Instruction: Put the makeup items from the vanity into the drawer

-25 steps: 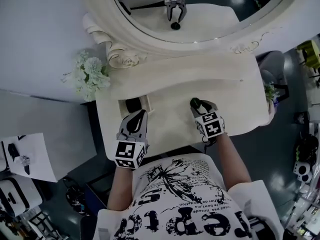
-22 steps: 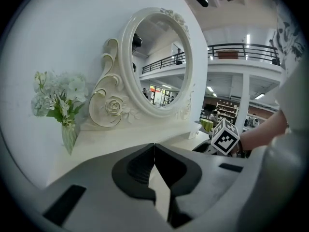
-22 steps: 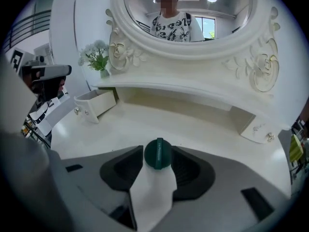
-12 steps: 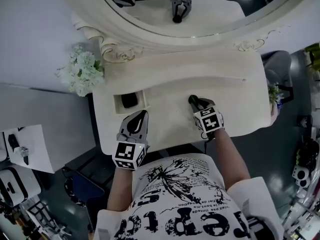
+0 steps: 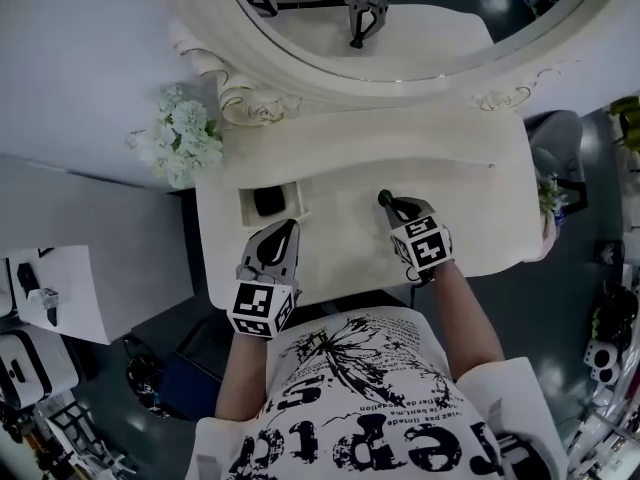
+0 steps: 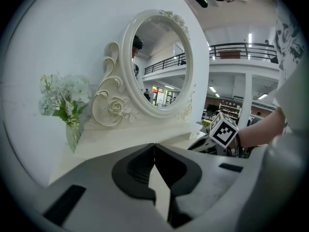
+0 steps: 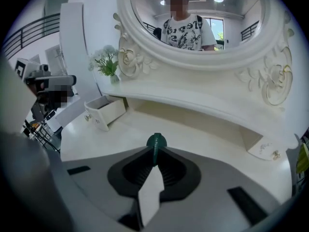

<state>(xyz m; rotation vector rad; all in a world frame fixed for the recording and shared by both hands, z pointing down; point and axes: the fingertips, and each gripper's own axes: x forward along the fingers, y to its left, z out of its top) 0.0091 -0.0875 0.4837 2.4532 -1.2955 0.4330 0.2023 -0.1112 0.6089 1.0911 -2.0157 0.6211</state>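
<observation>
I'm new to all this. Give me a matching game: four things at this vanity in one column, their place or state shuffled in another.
1. slim dark green makeup tube
2. small white drawer
3. white flowers in a glass vase
4. left gripper

A. shut, empty
B. pulled open, dark item inside
C. between the right gripper jaws
D. left of the oval mirror

Pairs: 1-C, 2-B, 3-D, 4-A. The right gripper's jaws have just been closing on the tube.
</observation>
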